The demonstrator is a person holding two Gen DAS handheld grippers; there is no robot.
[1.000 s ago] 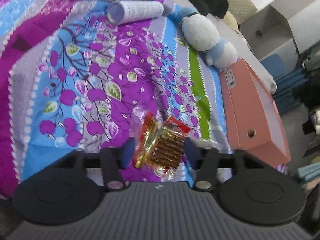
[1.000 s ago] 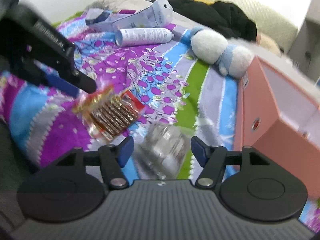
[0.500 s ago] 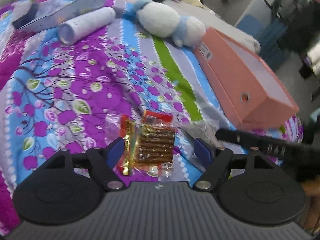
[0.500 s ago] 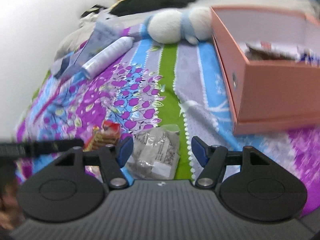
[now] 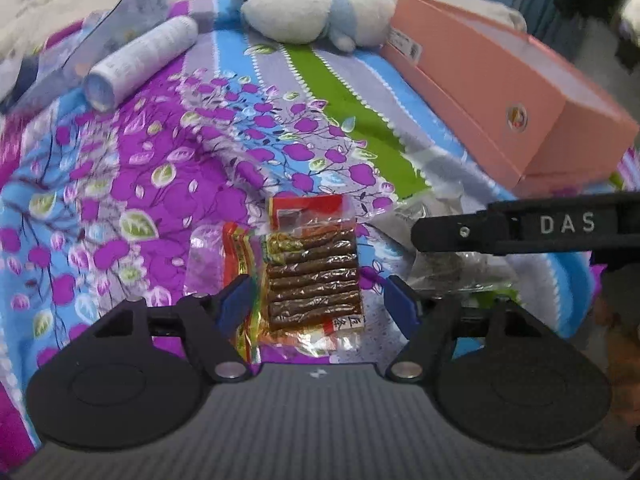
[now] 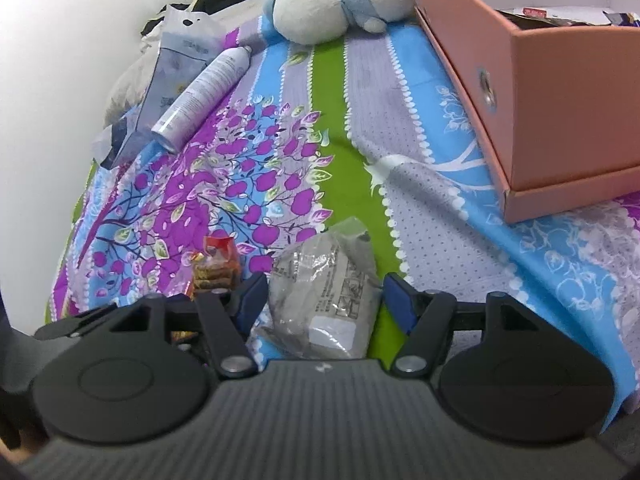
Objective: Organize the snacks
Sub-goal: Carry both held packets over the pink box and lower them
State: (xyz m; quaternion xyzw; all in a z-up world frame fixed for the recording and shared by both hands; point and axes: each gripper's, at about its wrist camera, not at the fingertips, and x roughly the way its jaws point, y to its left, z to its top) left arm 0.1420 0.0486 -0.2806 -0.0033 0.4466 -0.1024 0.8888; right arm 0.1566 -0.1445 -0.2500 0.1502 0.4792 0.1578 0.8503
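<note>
We count two snack packets on the floral bedspread [image 5: 132, 168]: one red-and-gold packet of brown sticks [image 5: 312, 268] sits between the spread-wide fingers of our left gripper [image 5: 318, 300], and one clear grey packet [image 6: 324, 288] lies between the parted fingers of our right gripper [image 6: 322, 300]. Neither is clamped. One pink box [image 6: 560, 92], more wrappers inside, stands well apart, beside one plush toy [image 5: 312, 12] and one white can [image 6: 204, 92].

Floral bedspread [image 5: 168, 168] w/ snack pkts [image 5: 312, 272], pink box [image 5: 500, 92], plush toy [image 5: 312, 12], spray can [image 5: 140, 60]
</note>
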